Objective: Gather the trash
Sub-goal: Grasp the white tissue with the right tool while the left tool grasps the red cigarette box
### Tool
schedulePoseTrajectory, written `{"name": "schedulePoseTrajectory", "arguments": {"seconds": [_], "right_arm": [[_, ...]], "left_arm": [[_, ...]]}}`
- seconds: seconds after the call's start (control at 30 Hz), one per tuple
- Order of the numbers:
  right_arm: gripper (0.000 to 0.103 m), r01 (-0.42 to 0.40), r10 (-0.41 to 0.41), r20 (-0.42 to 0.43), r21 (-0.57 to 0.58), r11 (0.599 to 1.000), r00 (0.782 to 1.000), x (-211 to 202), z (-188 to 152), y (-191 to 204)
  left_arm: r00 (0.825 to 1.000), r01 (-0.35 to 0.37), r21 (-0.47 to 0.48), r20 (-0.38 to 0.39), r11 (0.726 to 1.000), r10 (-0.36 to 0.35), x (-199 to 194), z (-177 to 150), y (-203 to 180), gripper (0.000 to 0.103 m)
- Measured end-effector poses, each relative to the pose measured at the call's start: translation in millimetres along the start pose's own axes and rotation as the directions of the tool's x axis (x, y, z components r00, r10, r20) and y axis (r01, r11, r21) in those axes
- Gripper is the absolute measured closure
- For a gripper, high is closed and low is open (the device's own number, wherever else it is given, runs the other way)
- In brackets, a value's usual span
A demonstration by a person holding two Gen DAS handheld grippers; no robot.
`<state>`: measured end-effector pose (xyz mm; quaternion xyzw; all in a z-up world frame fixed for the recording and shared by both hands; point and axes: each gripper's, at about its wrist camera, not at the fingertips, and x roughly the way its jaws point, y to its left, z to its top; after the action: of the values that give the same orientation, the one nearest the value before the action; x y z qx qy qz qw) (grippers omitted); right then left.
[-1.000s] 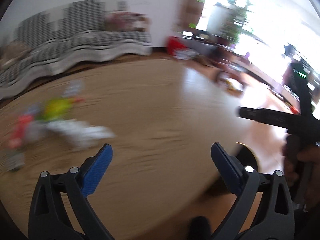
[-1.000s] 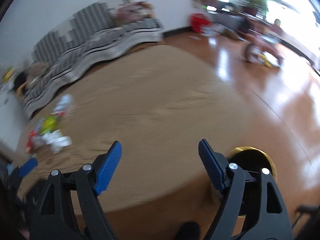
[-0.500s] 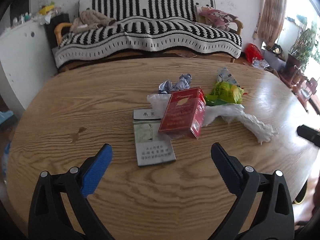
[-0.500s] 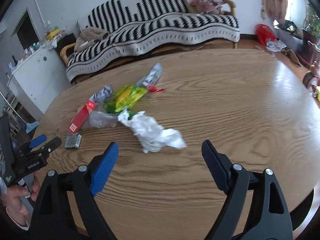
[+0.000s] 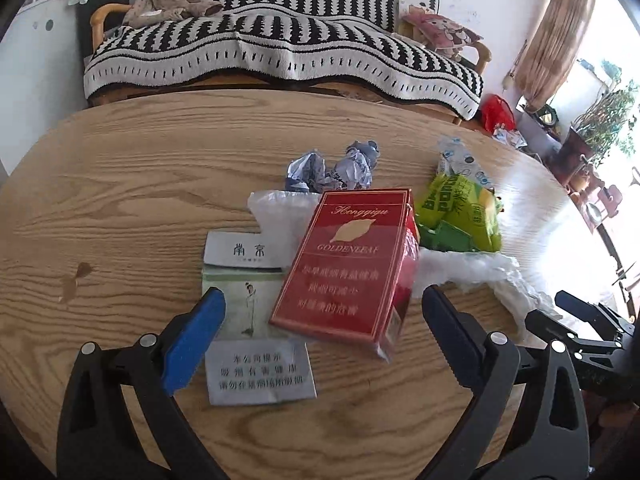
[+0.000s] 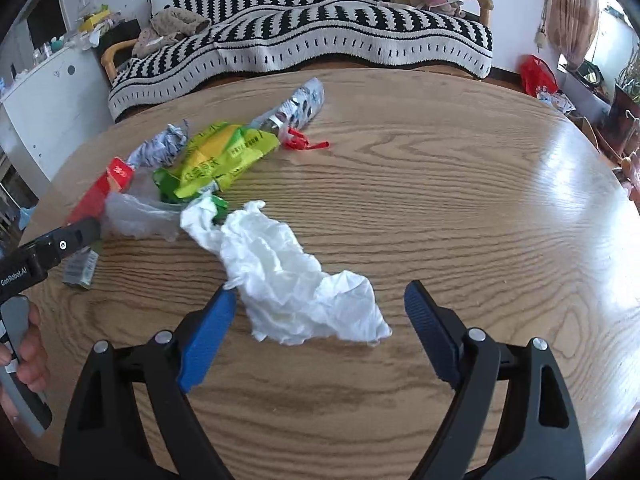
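A pile of trash lies on the oval wooden table [image 5: 120, 184]. A red cigarette pack [image 5: 344, 264] leans over a flat grey-green cigarette pack [image 5: 252, 344]. My left gripper [image 5: 320, 320] is open just in front of both, around neither. Behind them lie crumpled foil wrappers [image 5: 332, 168], a green snack bag [image 5: 460, 212] and clear plastic [image 5: 276, 216]. A crumpled white tissue [image 6: 296, 284] lies between the tips of my open right gripper [image 6: 316, 316]. The green snack bag [image 6: 216, 156], a silver wrapper [image 6: 296, 104] and the red pack [image 6: 100, 192] show further left.
A sofa with a black-and-white striped blanket [image 5: 280, 44] stands behind the table. A white cabinet [image 6: 40, 96] is at the left. The right part of the table [image 6: 480, 184] is bare wood. A small stain [image 5: 76, 276] marks the table's left side.
Both grippers swung from the floor side toward the trash, then moved closer. The packs and the tissue now sit right at the open fingertips.
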<state>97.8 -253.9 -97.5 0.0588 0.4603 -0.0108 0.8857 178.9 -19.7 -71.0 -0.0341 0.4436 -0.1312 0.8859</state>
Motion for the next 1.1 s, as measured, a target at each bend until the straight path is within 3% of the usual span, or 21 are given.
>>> {"name": "schedulePoseTrajectory", "arguments": {"seconds": [0.07,0.1,0.13,0.2,0.23,0.27,0.3,0.37,0.83,1.1], "right_arm": [[0.021,-0.012,0.013,-0.011,0.008,1.0,1.0,5,2,-1],[0.022,-0.015,0.015,-0.015,0.01,1.0,1.0,7,3,-1],[0.029,-0.019,0.019,-0.019,0.01,1.0,1.0,9,3,0],[0.046,-0.022,0.021,-0.023,-0.002,1.0,1.0,11,4,1],[0.069,-0.033,0.033,-0.024,-0.012,0.999,0.999,10,4,3],[0.076,-0.052,0.051,-0.031,-0.012,0.999,0.998,9,4,5],[0.078,-0.062,0.062,-0.034,-0.007,0.998,0.998,8,5,6],[0.082,-0.067,0.066,-0.022,-0.017,0.998,0.998,2,4,9],[0.083,-0.089,0.089,0.055,-0.004,0.996,0.995,-42,1,3],[0.083,-0.066,0.059,0.102,0.063,0.996,0.993,-75,-4,-38]], "left_arm": [[1.0,-0.003,0.003,0.001,1.0,0.003,2,0,-1,0.008],[1.0,0.0,0.003,-0.001,1.0,0.0,2,-1,-2,0.015],[1.0,0.005,0.002,-0.001,1.0,-0.005,1,-1,-2,0.03],[1.0,0.016,0.004,-0.012,1.0,-0.016,0,-1,-2,0.036],[1.0,0.015,0.007,0.002,1.0,-0.015,-4,-2,-2,0.039],[1.0,0.014,0.014,0.012,1.0,-0.014,-8,-1,-3,0.044],[1.0,0.001,0.028,0.02,1.0,-0.002,-13,-1,-5,0.064],[1.0,0.008,0.026,0.012,1.0,-0.008,-18,-1,-5,0.078],[0.997,-0.012,0.066,0.074,0.998,0.007,-47,-2,-12,0.08],[0.992,0.019,0.095,0.119,0.995,-0.03,-63,3,-42,0.08]]}}
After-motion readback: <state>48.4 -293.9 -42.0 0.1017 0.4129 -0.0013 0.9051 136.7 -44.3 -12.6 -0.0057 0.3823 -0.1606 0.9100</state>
